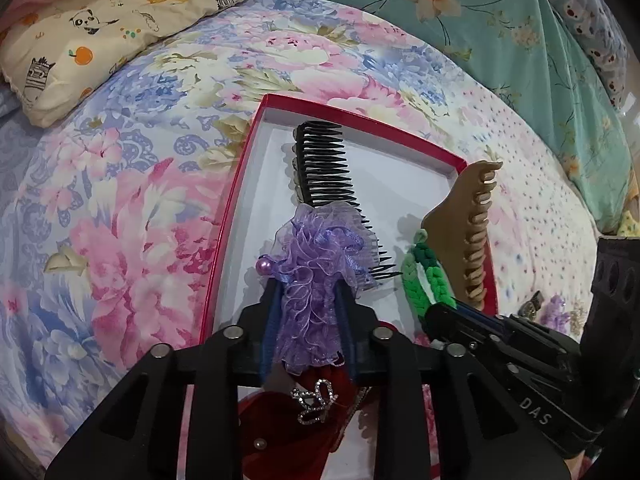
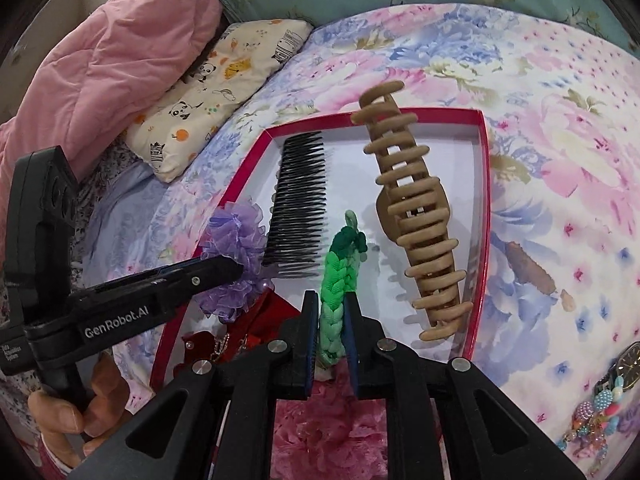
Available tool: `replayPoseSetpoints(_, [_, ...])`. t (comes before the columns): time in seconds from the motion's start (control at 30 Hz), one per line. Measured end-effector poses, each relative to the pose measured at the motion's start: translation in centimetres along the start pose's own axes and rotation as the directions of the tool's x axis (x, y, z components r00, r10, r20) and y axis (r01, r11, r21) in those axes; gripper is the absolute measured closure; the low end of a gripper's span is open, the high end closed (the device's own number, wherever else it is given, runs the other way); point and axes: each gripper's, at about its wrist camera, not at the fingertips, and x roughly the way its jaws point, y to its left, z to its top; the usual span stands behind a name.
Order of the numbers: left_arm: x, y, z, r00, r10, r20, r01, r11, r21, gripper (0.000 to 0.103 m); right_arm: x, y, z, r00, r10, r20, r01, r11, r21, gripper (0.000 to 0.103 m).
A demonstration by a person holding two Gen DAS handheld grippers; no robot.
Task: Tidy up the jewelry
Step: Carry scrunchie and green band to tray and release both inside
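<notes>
- Two grippers work over the red-rimmed tray [image 2: 485,184], each loaded with one hair accessory.
- Left gripper [image 1: 308,292]: jaws closed on the purple organza scrunchie [image 1: 316,256], held above the near-left part of the tray, over a red bow [image 1: 288,416] with a rhinestone ornament.
- Tray centre: the black comb [image 2: 300,204] lies flat on the white floor.
- Right gripper [image 2: 332,320]: jaws closed on the green braided band [image 2: 338,276], which stands upright just beside the comb.
- Tray right: the tan claw clip [image 2: 412,216] lies lengthwise, its far end overhanging the far rim.
- Progress, as judged: three pieces are stored, two are in hand, and the beaded jewelry [image 2: 600,412] and a wristwatch [image 2: 628,360] on the bedspread [image 2: 560,140], right of the tray, remain.
- Clearance: open floor exists between comb and clip, and at the far right corner. The two grippers sit close; lower one at a time. Keep fingers inside the raised rim.
</notes>
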Motion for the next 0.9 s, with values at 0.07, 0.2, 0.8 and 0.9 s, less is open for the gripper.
replayPoseSetpoints(0.07, [0.0, -0.2, 0.0, 1.000, 0.004, -0.001, -0.004, 1.000, 0.008, 0.072, -0.3, -0.1, 0.0, 1.000, 0.006, 0.002, -0.006, 1.000, 0.007, 0.083])
replayPoseSetpoints(0.2, [-0.3, -0.5, -0.1, 1.000, 0.006, 0.000, -0.006, 1.000, 0.013, 0.059, -1.1, -0.3, -0.1, 0.999, 0.028, 0.019, -0.028, 0.999, 0.019, 0.066])
replayPoseSetpoints(0.8, [-3.6, -2.7, -1.0, 0.998, -0.055, 0.026, 0.055, 0.998, 0.011, 0.043, -8.4, -2.9, -2.6, 0.992, 0.009, 0.129, -0.021, 0.995, 0.096, 0.066])
replayPoseSetpoints(0.9, [-4.0, -4.0, -1.4, 0.997, -0.072, 0.026, 0.072, 0.997, 0.028, 0.043, -10.2, -4.2, -3.5, 0.989, -0.013, 0.149, -0.006, 0.992, 0.127, 0.066])
